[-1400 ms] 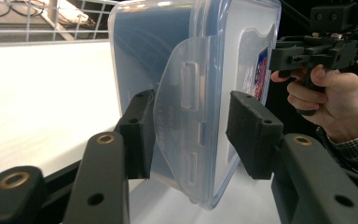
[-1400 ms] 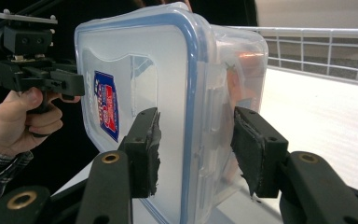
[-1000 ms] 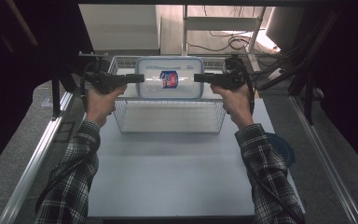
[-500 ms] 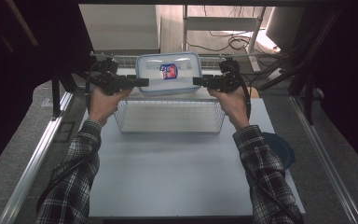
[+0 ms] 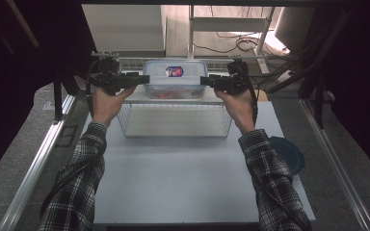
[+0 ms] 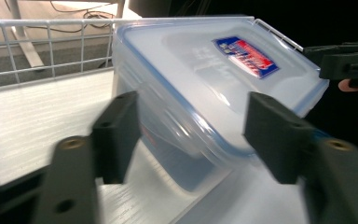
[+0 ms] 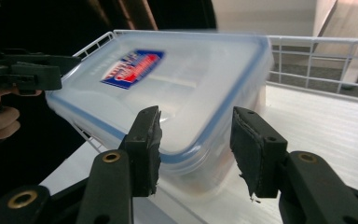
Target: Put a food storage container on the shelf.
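While both spread jaws flank it, the lidded container [image 5: 175, 77] lies lengthwise between them.

Lidded clear plastic container [image 5: 175, 79], upright on white shelf [image 5: 137, 95]

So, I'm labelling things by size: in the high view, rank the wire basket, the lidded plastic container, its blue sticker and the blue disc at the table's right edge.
1. wire basket
2. lidded plastic container
3. blue disc, partly hidden by a sleeve, so its place below the container is unsure
4. blue sticker
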Motion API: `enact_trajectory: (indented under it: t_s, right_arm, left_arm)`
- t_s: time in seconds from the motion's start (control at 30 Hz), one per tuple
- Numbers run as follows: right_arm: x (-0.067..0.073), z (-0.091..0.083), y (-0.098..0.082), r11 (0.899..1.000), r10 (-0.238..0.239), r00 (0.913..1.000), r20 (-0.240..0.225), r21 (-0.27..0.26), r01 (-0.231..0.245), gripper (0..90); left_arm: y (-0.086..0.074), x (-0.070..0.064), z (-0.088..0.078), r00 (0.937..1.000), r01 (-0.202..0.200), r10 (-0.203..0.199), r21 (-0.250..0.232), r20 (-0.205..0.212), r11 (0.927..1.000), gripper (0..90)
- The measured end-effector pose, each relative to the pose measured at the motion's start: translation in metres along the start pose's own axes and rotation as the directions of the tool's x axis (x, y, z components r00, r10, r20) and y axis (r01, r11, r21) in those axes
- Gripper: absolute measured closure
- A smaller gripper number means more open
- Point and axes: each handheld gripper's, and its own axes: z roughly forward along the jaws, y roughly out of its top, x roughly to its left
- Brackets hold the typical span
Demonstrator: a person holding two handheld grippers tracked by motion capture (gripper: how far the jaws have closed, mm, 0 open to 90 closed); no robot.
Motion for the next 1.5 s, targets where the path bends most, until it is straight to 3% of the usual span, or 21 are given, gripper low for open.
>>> enact_trajectory:
  t_s: [0.1,0.3,0.37,0.43,0.5,0.7,0.93,1.2,1.33,1.5]
  right_arm:
    - [0.001,-0.001,0.0,1.0,-0.001,1.0,0.002,0.002,0.001,52.7]
    - [0.0,-0.001,-0.001,1.0,0.006,1.0,0.002,-0.001,-0.006,50.0]
    - [0.0,-0.001,-0.001,1.0,0.0,0.9999,0.012,-0.005,0.0,46.6]
    - [0.0,-0.003,-0.002,1.0,-0.01,0.9995,0.028,-0.017,0.01,41.4]
    - [-0.002,-0.007,-0.005,0.999,-0.013,0.9997,0.019,-0.029,0.014,36.1]
    - [-0.001,-0.017,-0.02,0.998,-0.046,0.9989,0.009,-0.031,0.047,17.2]
    - [0.006,-0.027,-0.04,0.994,-0.106,0.9939,0.028,-0.017,0.107,9.5]
    - [0.012,-0.035,-0.064,0.986,-0.169,0.9847,0.044,0.015,0.168,6.5]
    - [0.02,-0.038,-0.075,0.975,-0.219,0.9746,0.046,0.029,0.218,4.9]
    - [0.028,-0.042,-0.087,0.968,-0.247,0.9681,0.04,0.041,0.246,4.1]
  left_arm:
    - [-0.001,0.002,0.001,0.9992,0.013,-0.013,-0.004,0.038,0.9999,45.5]
    - [-0.001,-0.001,0.001,0.9998,0.009,-0.009,-0.009,0.02,0.9999,46.3]
    - [0.0,-0.006,0.0,0.9989,-0.026,0.026,-0.01,-0.04,0.9996,41.1]
    - [-0.002,-0.012,-0.003,0.9924,-0.084,0.081,-0.022,-0.092,0.9962,33.4]
    - [-0.005,-0.017,-0.006,0.9882,-0.113,0.109,-0.034,-0.108,0.993,27.6]
    - [-0.022,-0.026,-0.011,0.9891,-0.13,0.129,-0.01,-0.071,0.9915,21.9]
    - [-0.048,-0.042,-0.02,0.9758,-0.203,0.207,0.055,-0.071,0.9777,27.1]
    - [-0.08,-0.048,-0.029,0.9813,-0.188,0.19,0.07,-0.031,0.9797,22.5]
    - [-0.095,-0.051,-0.032,0.9814,-0.187,0.19,0.078,-0.029,0.9792,20.6]
    - [-0.114,-0.055,-0.036,0.9836,-0.173,0.177,0.095,-0.036,0.9803,16.5]
